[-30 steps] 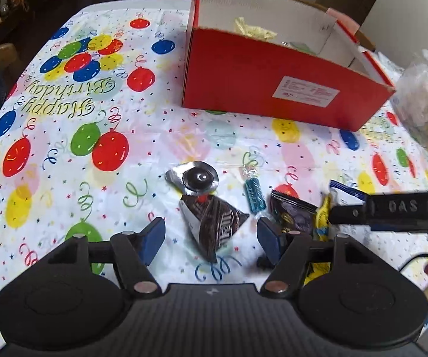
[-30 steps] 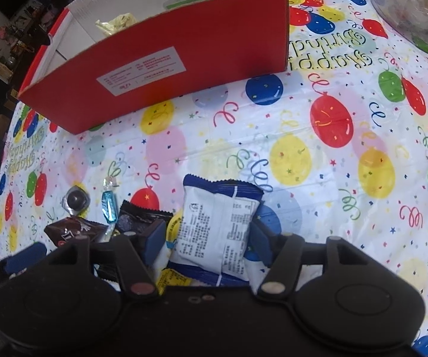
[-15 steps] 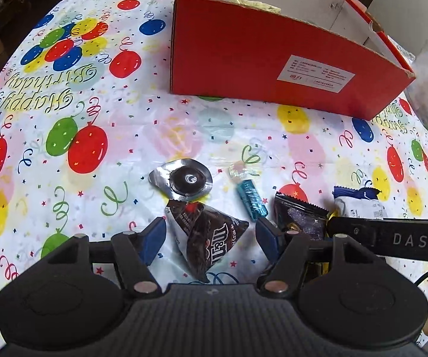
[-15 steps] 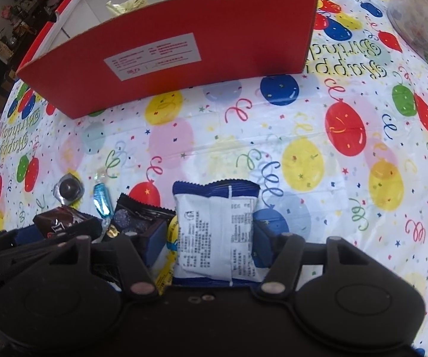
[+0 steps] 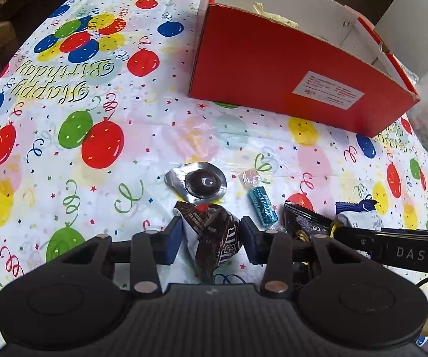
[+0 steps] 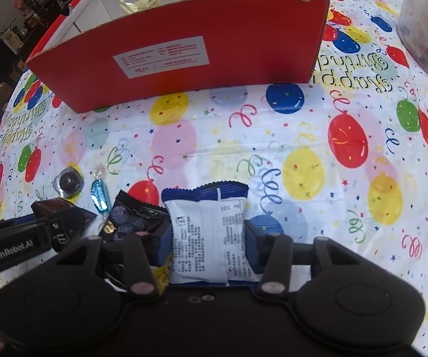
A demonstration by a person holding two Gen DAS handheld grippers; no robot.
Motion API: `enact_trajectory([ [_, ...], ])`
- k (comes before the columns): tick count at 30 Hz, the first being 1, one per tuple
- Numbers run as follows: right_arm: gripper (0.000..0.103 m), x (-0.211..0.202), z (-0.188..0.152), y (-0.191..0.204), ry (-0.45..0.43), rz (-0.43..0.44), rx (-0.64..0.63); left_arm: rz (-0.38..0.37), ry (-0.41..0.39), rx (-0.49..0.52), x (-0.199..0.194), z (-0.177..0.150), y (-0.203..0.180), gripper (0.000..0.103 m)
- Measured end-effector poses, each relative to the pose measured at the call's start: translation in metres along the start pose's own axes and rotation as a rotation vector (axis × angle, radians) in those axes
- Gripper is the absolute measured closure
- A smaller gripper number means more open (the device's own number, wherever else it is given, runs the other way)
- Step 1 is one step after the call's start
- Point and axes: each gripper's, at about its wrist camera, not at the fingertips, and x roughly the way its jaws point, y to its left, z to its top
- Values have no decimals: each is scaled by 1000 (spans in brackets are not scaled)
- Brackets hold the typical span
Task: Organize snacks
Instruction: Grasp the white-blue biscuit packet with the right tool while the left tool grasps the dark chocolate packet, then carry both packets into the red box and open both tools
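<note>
Left gripper (image 5: pixel 211 239) closing around brown M&M's packet (image 5: pixel 214 238); right gripper (image 6: pixel 208 238) closing, pads against white-and-blue snack packet (image 6: pixel 211 235), near red box (image 6: pixel 184 56).

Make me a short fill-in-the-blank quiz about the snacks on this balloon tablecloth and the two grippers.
The left gripper is closing around the dark brown ____ chocolate packet.
The right gripper is closing around the white and ____ snack packet.
The open cardboard box is ____ outside.

Missing words: M&M's; blue; red
</note>
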Motion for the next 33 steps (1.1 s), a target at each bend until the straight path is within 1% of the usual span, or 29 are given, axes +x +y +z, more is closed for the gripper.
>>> enact_trajectory([
  [9,57,-6,-5,-9,-1,5,32,-5,-9,-18,-8,-4,4,69],
  [15,57,-20,-7,-15,-23,28,51,-16,-9,-39,-17,-6,10,70],
  [22,57,-44,-5,-18,-64,64,42,-49,-26,-52,-41,-2,7,70],
  [27,57,-64,8,-17,-101,104,41,-73,-57,-48,-60,11,-5,70],
  [33,57,-91,38,-15,-167,135,9,-90,-109,-15,-78,41,-26,70],
])
